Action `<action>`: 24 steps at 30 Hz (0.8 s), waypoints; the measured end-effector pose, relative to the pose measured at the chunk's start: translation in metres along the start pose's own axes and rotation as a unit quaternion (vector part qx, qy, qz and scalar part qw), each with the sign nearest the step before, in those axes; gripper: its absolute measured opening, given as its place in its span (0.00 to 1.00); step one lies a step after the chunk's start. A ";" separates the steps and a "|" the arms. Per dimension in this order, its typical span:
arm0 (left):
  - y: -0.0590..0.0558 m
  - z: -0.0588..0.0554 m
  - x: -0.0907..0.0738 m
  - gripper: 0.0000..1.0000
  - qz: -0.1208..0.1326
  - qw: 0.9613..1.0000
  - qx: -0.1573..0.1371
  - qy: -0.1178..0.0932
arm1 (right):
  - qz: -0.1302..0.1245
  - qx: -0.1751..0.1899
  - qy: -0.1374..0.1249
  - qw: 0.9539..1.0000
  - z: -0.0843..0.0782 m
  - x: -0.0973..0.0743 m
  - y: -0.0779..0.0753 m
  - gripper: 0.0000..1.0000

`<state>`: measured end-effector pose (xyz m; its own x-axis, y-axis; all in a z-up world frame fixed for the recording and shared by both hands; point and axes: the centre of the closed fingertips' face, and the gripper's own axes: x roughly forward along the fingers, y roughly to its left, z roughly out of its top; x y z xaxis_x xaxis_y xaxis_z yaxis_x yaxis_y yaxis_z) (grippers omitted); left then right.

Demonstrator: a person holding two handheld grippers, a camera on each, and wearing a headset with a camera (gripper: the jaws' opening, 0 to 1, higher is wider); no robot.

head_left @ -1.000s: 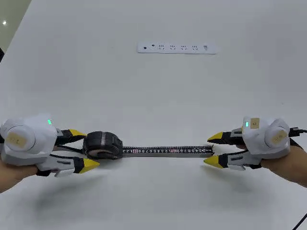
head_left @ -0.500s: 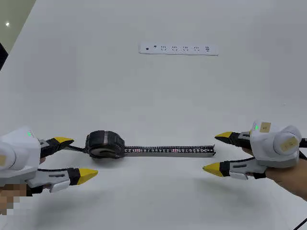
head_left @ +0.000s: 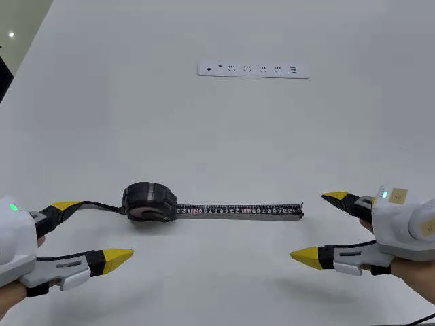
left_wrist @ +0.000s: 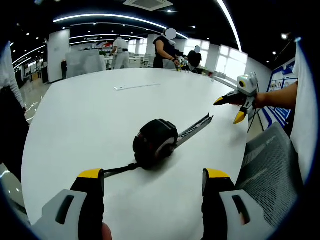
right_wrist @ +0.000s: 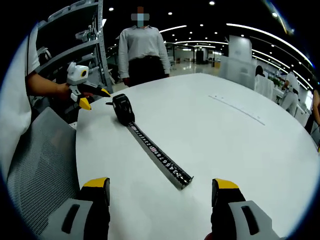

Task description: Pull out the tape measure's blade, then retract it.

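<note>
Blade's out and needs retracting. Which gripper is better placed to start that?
Probably the left gripper: open, it faces the tape measure's case, where the release likely sits. The right gripper, also open, faces only the blade tip.

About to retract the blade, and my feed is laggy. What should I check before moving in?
1. Blade pulled out: ok. The blade lies flat on the table, extended from the case.
2. Left gripper free: ok. The left gripper is open, short of the case and holding nothing.
3. Right gripper free: ok. The right gripper is open, apart from the blade's end.
4. Nothing near the tape: ok. The power strip lies far across the table.
5. Blade lock off: cannot tell.
</note>
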<state>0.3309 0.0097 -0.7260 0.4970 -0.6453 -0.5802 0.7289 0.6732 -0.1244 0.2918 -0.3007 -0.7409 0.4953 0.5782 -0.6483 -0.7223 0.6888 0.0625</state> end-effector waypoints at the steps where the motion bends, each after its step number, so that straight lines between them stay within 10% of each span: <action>1: 0.000 -0.001 -0.002 0.80 0.005 1.000 0.002 -0.002 | 0.000 0.002 -0.001 1.000 0.000 -0.001 0.002 0.86; 24: -0.014 -0.022 -0.035 0.90 0.030 0.999 -0.029 -0.005 | -0.038 0.046 -0.025 0.998 -0.010 -0.035 0.017 0.99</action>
<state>0.2933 0.0308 -0.7215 0.5431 -0.6065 -0.5807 0.6690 0.7305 -0.1373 0.2573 -0.3139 -0.7247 0.5724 0.5418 -0.6154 -0.6356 0.7674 0.0844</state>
